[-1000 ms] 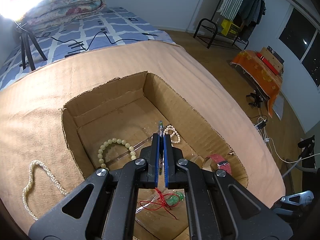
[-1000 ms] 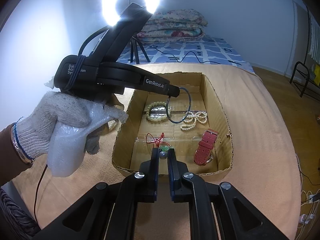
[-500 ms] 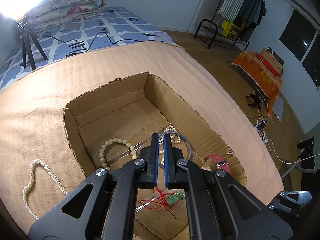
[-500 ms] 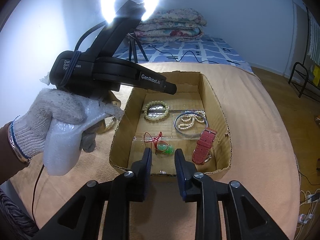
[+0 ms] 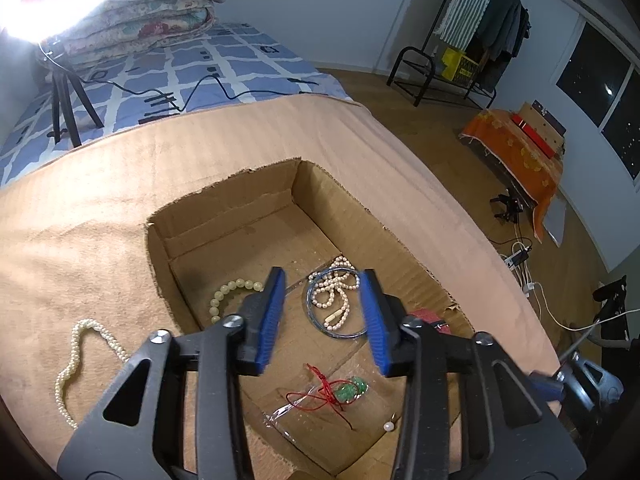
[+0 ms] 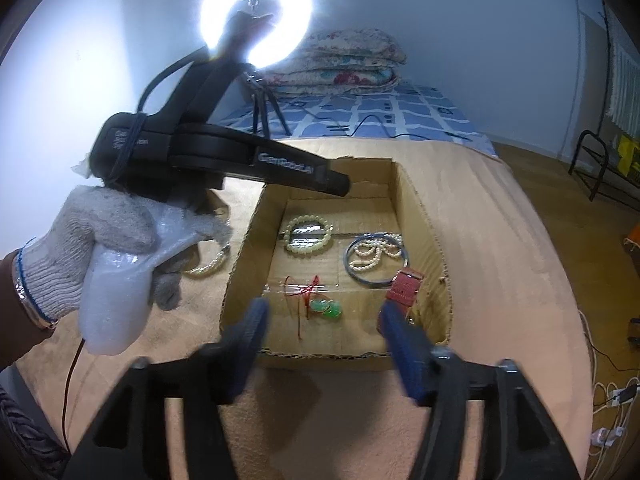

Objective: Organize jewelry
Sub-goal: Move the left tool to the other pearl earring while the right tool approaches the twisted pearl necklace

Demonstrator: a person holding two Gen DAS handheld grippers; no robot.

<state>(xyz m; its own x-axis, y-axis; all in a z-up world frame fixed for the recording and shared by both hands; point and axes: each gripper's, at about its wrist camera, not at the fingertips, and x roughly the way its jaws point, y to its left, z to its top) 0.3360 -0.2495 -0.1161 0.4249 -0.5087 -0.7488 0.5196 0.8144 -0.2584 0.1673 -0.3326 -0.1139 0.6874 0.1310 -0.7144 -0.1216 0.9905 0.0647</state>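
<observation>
My left gripper (image 5: 322, 278) hovers over the cardboard box (image 5: 240, 200), its jaws opening with nothing between them. Straight below it a blue bangle (image 5: 310, 312) lies around a small pearl strand (image 5: 334, 292) on the box floor. My right gripper (image 6: 324, 312) is at the box's near wall (image 6: 320, 350), its jaws also opening and empty. A loose pearl bead (image 5: 387, 426) rests on the floor near that wall. The box also holds a pale green bead bracelet (image 6: 308, 246), a red-string jade pendant (image 6: 326, 308) and a red watch strap (image 6: 404, 286). A longer pearl necklace (image 5: 80, 344) lies outside, left of the box.
The box sits on a tan blanket (image 5: 100, 208) over a bed. A gloved hand (image 6: 92, 240) holds the left gripper at the box's left. A ring light on a tripod (image 6: 256, 12) and folded quilts (image 6: 340, 60) stand beyond. The floor drops off to the right.
Both grippers have opened. The left one let go of the blue bangle, which now lies around the pearls. The right one let go of the small bead.
</observation>
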